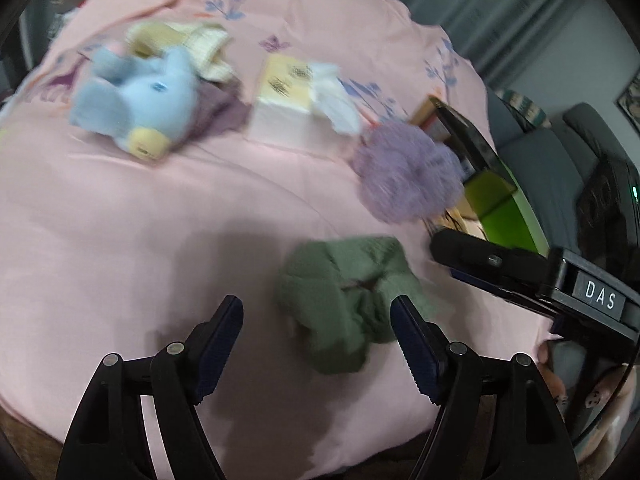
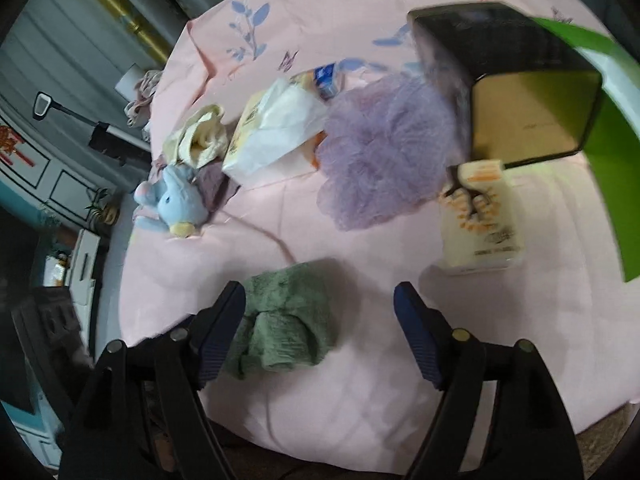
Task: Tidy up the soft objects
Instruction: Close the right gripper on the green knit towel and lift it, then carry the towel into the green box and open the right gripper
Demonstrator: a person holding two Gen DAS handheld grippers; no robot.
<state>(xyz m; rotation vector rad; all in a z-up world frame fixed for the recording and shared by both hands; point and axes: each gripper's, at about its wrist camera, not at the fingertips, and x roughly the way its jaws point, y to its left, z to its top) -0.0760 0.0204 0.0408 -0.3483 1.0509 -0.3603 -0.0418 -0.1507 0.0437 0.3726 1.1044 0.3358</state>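
Far left: blue plush (image 1: 132, 96) lying partly on yellow knit cloth (image 1: 188, 46) and mauve cloth (image 1: 218, 110), all touching; tangle risk if pulled singly.
Center far: tissue pack (image 1: 288, 100) w/ white sheet hanging out; could snag or drag if brushed.
Center near: green scrunchie (image 1: 352, 300) flat on pink bedsheet (image 1: 120, 208), main target by the look of it.
Left gripper (image 1: 316, 340) spread wide, holding nothing; right finger (image 1: 416, 344) at scrunchie's right edge, left finger well clear of it. Off-center, so closing now prob. catches only an edge fold → slip, or pinches sheet along w/ it.
Right gripper (image 2: 320, 332) also spread, empty; left finger (image 2: 220, 332) overlaps scrunchie (image 2: 284, 320) in right wrist view, contact unclear. Both grippers converging on same item → collision or tug risk.
Right of center: purple bath pouf (image 1: 408, 172) just beside dark box (image 1: 472, 148) and touching it in right wrist view; mesh loose, prone to catching on finger teeth, cord trailing near scrunchie could come along.
Far right: cream packet (image 2: 480, 224) near box (image 2: 516, 92), green panel behind; knock-over risk for box if arm swings wide.
Motion blur on both views; fine contact not judgeable.
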